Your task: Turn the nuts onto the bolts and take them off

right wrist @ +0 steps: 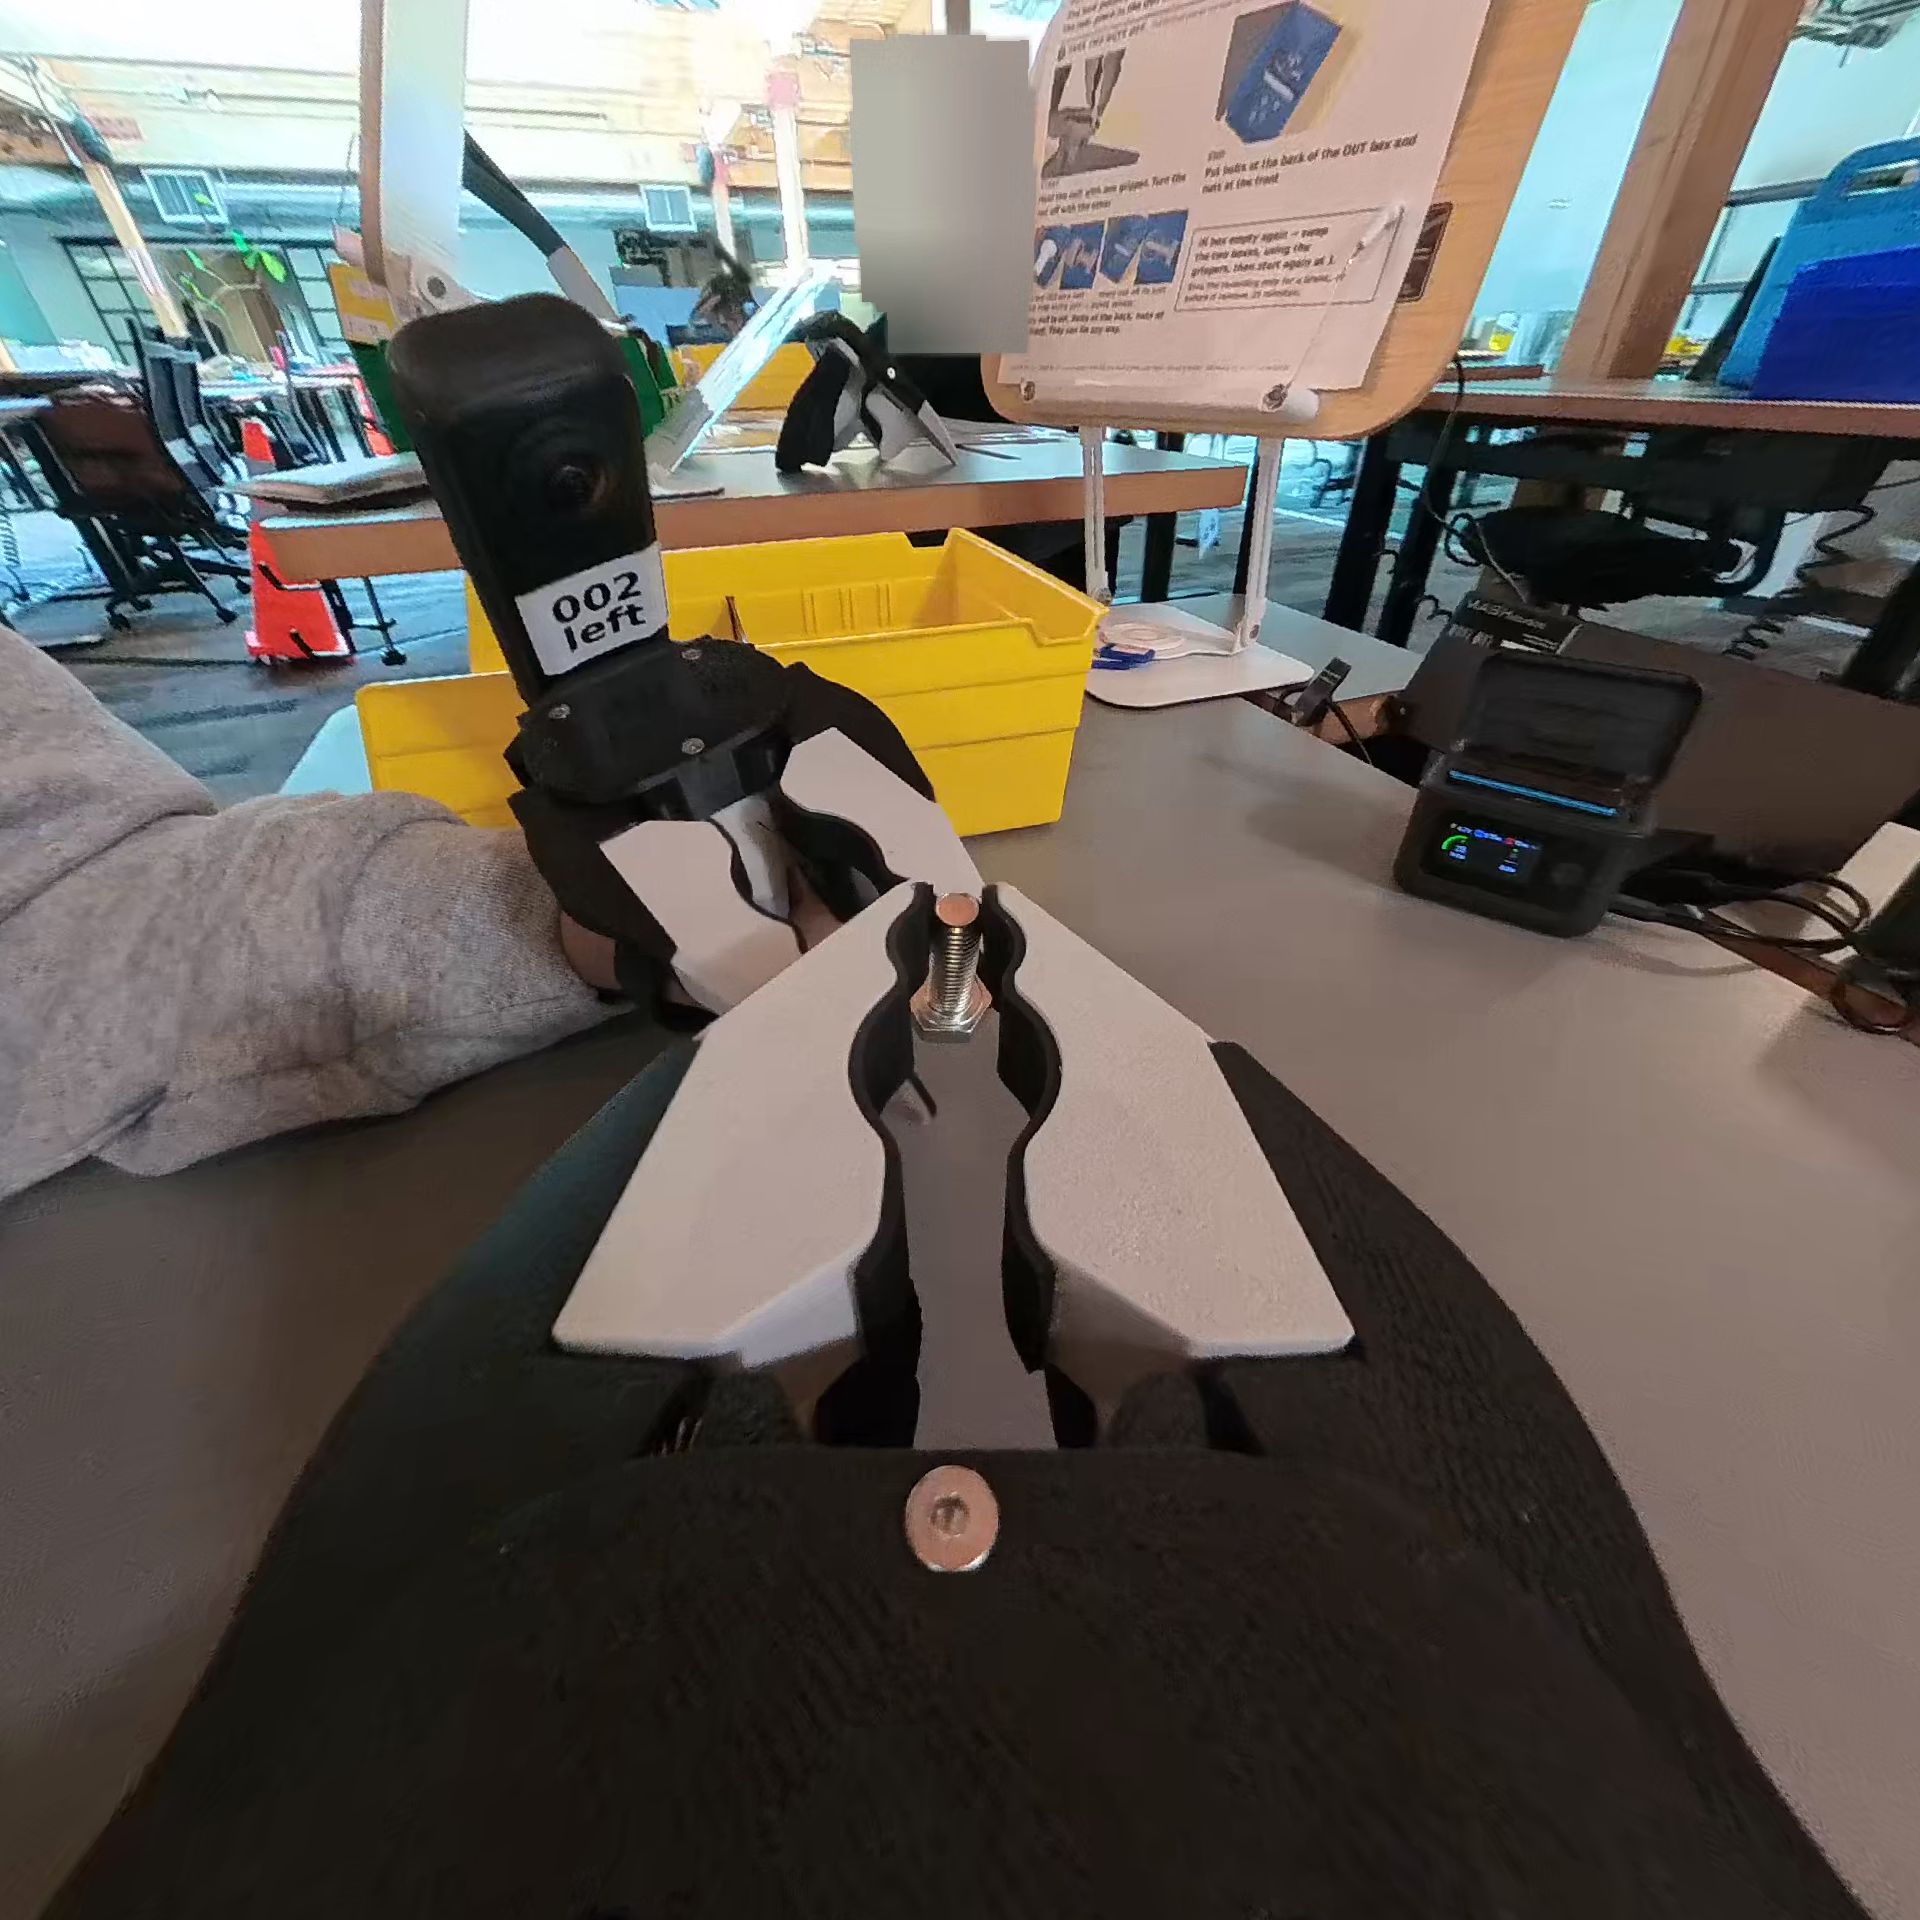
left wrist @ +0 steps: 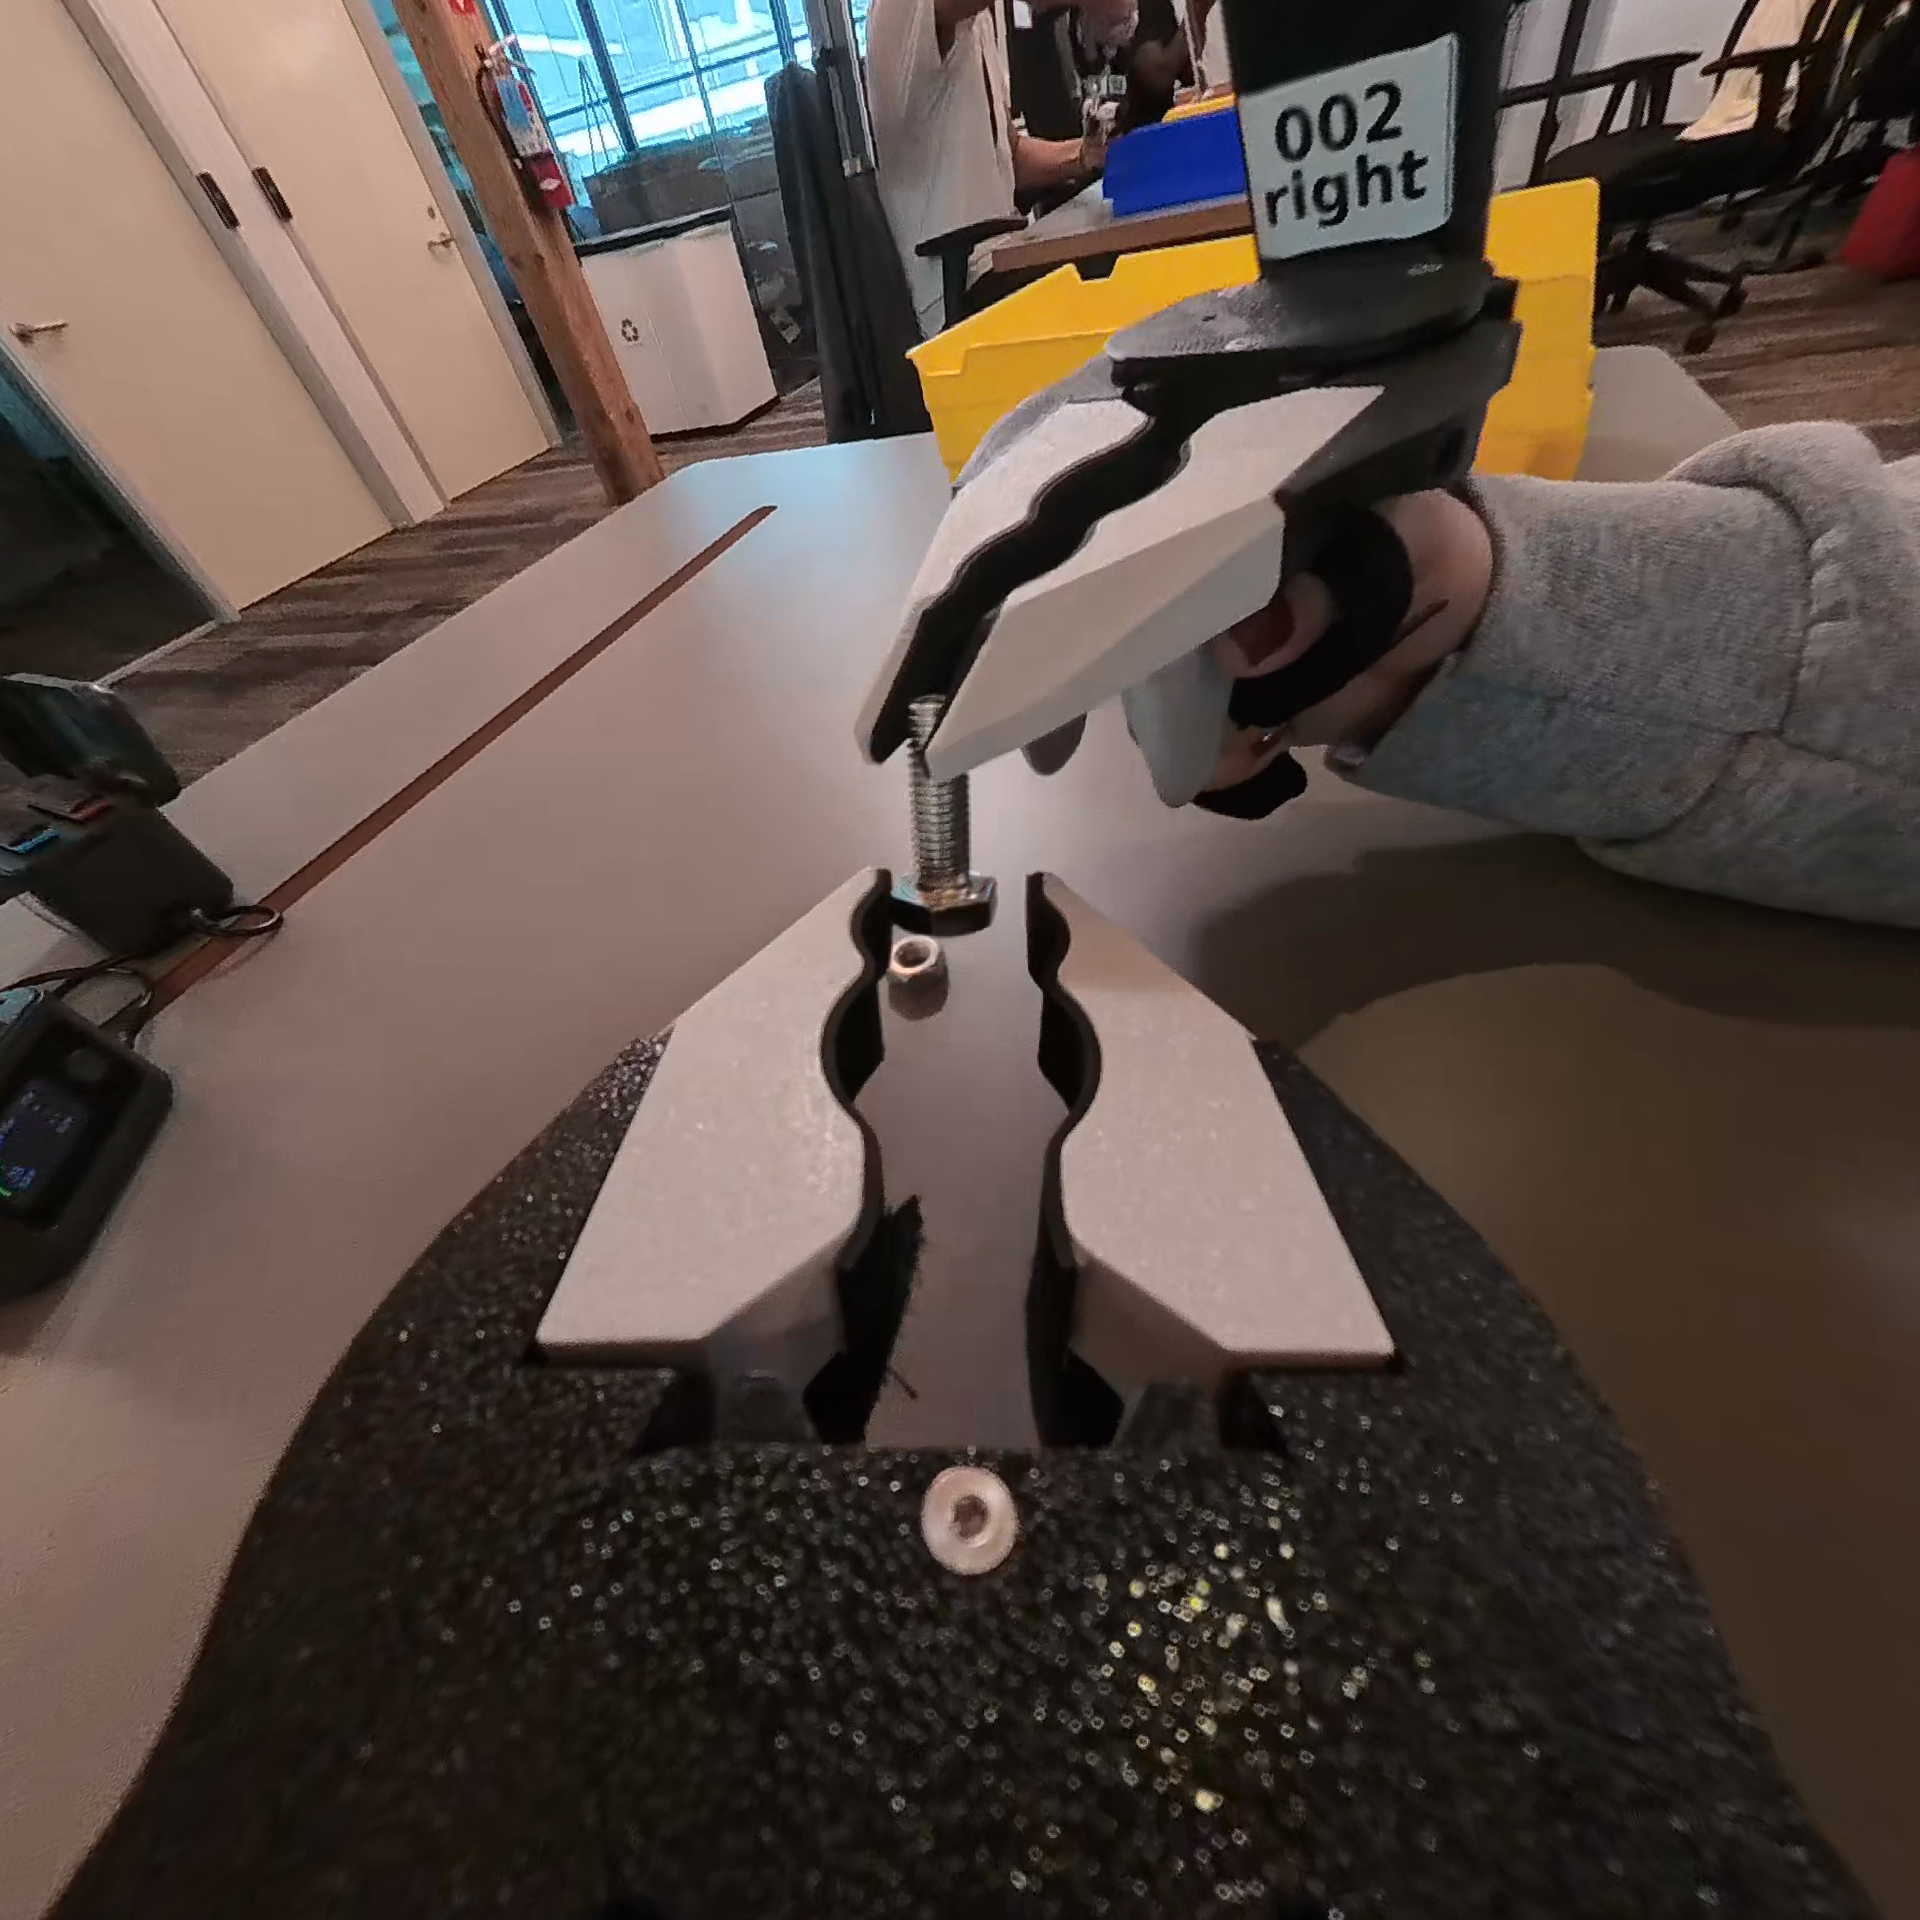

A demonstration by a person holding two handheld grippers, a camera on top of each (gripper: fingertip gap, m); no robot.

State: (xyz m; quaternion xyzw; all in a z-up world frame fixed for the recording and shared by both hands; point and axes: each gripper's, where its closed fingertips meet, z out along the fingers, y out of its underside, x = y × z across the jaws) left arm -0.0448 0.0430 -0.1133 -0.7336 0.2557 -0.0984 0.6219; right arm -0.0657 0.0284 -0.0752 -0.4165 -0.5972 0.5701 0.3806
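Grey and matte, the worktop (left wrist: 520, 831) stretches out into an open office with white doors, a timber post and chairs beyond. At its far side sits a yellow bin (right wrist: 935, 644), with a small black device (right wrist: 1538, 821) showing a lit screen off to one side, cables trailing from it.

Near the middle, the right claw (left wrist: 914, 732) comes down steeply from above, its grey fingers closed tight on the threaded tip of a bolt (left wrist: 940, 821). That bolt stands upright, head down, with the head at or just above the worktop. A hand (left wrist: 1340, 634) in a black fingerless glove grips the claw's handle, the grey sleeve (left wrist: 1662, 675) running off sideways with the forearm low over the worktop.

Opposite it, the left claw (left wrist: 956, 904) lies low and nearly level, pointing straight at the bolt. Its fingers are parted, holding nothing, their tips on either side of the bolt head; the left tip is at the head's edge, the right one clear. Between those fingers, just in front of the bolt head, a small loose nut (left wrist: 916, 961) lies on the worktop.
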